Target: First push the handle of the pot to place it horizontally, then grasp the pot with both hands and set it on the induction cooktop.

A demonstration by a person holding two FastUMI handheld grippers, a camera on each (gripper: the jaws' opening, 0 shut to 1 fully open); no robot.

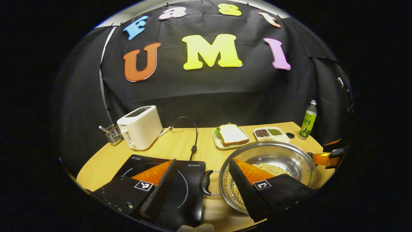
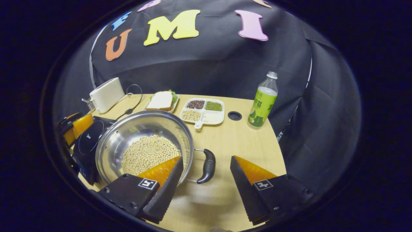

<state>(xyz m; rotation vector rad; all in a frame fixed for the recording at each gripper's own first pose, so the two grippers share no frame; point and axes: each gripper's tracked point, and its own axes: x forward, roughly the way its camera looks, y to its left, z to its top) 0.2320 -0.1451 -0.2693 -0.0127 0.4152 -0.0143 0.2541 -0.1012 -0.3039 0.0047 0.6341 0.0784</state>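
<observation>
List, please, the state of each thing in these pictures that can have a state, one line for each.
pot: holds beans, on the table beside the cooktop, not yet on it.
induction cooktop: bare, nothing on it.
left gripper: open, the pot's left handle between its fingers.
right gripper: open, the pot's right handle between its fingers.
toaster: slots look empty.
bottle: upright, cap on.
divided dish: holds beans and grains.
</observation>
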